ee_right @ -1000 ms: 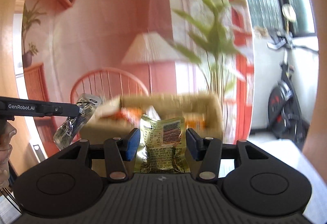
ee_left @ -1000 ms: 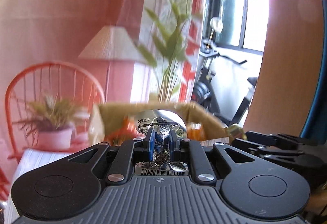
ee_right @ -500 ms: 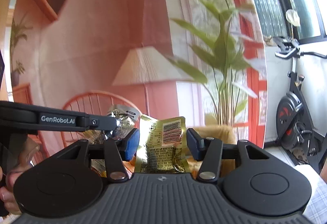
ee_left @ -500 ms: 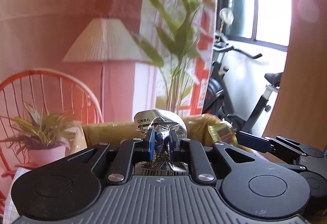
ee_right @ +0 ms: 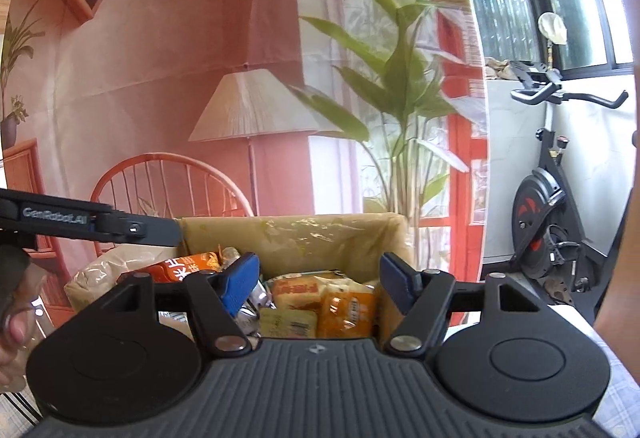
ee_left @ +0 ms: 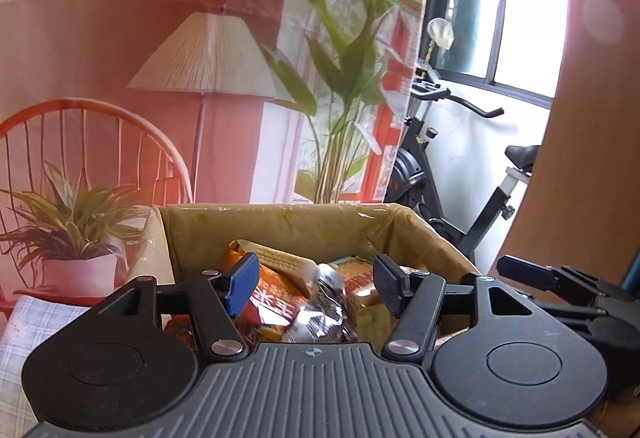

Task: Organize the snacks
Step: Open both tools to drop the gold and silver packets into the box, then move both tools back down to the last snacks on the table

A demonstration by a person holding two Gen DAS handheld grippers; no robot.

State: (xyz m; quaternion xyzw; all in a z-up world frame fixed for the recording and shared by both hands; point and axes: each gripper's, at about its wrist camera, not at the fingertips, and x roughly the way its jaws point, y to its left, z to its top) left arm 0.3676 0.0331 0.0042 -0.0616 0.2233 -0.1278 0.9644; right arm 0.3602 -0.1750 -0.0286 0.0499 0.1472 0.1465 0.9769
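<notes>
Both packets gone from my grip since earlier frame: left gripper and right gripper now spread wide, empty, above box. Silver packet below left fingers, gold packet below right. Light, crinkly, slippery foil; pinch flat sealed edge

Cardboard box, glossy film-lined; crinkled silver foil packet; matt black plastic left hand-held gripper, ribbed.

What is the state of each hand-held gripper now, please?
Left hand-held gripper: open, holding nothing, above the box.
Right hand-held gripper: open, holding nothing.
</notes>
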